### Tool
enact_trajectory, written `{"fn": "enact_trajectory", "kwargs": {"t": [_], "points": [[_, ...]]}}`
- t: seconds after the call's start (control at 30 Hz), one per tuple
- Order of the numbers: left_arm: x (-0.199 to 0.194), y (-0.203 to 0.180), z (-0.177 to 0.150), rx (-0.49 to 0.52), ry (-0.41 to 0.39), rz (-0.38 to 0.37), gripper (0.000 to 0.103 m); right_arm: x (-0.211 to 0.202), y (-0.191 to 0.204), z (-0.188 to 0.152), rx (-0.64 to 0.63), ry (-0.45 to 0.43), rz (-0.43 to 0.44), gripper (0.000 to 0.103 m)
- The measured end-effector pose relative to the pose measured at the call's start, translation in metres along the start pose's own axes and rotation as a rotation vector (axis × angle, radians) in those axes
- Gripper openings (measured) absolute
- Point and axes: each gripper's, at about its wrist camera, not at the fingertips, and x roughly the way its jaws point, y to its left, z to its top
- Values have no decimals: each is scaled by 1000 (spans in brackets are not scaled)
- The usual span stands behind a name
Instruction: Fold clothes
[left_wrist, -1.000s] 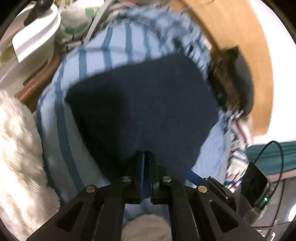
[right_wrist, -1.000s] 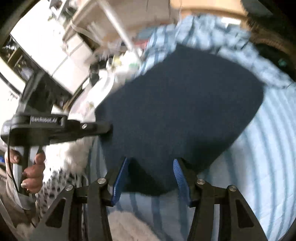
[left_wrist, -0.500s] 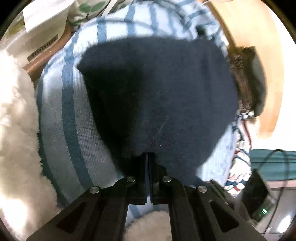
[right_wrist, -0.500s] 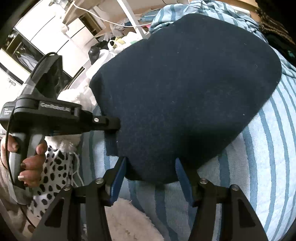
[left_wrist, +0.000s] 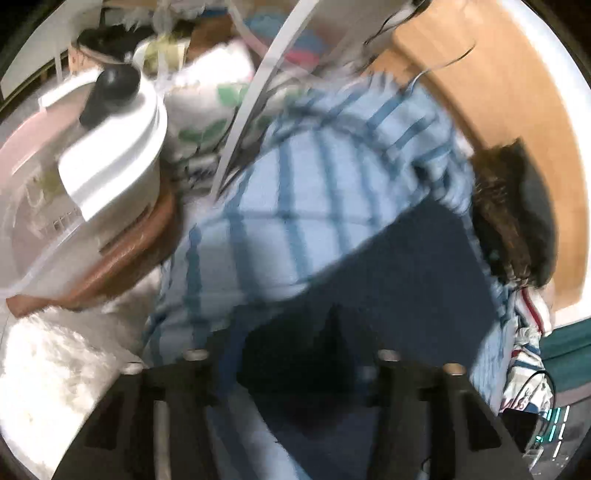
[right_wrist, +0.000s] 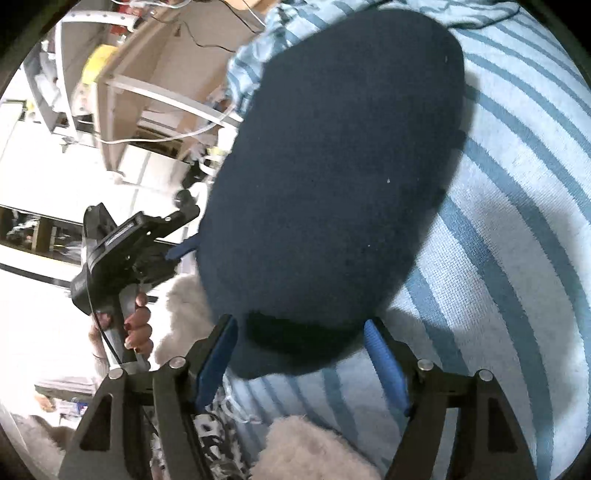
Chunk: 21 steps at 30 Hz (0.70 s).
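A folded dark navy cloth (right_wrist: 332, 166) lies flat on a light blue striped blanket (right_wrist: 517, 221). My right gripper (right_wrist: 301, 354) straddles the cloth's near edge. Its jaws are opening, and the blue pads (right_wrist: 218, 354) stand clear of the fabric. At the cloth's left side is my left gripper (right_wrist: 186, 230), held by a hand (right_wrist: 136, 325). The left wrist view is blurred. There my left gripper (left_wrist: 291, 343) hangs over the navy cloth (left_wrist: 406, 280) with its jaws opening. The cloth lies under the gap between them, not pinched.
A white lidded container (left_wrist: 110, 147) and fluffy white fabric (left_wrist: 48, 369) sit left of the striped blanket (left_wrist: 314, 192). A wooden board (left_wrist: 498, 92) and a dark brown garment (left_wrist: 509, 221) lie to the right. Shelving (right_wrist: 147, 92) stands beyond; spotted fabric (right_wrist: 214, 443) lies near.
My left gripper was shut on the navy cloth's edge; it has let go, spread its jaws and swung away. The right gripper has rolled, dropped lower and spread a little wider.
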Motion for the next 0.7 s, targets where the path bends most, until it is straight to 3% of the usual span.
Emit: {"fn": "enact_trajectory", "kwargs": {"t": [0.03, 0.17, 0.53, 0.7], "points": [[3, 6, 1, -12, -1, -6, 40, 6, -2, -1, 10, 17, 17, 58], [6, 19, -1, -43, 5, -24, 40, 21, -3, -3, 16, 42, 58, 52], [-13, 11, -11, -60, -43, -7, 42, 25, -4, -19, 15, 105, 68, 54], [-38, -8, -23, -12, -85, 63, 43, 26, 1, -13, -10, 110, 52, 63]]}}
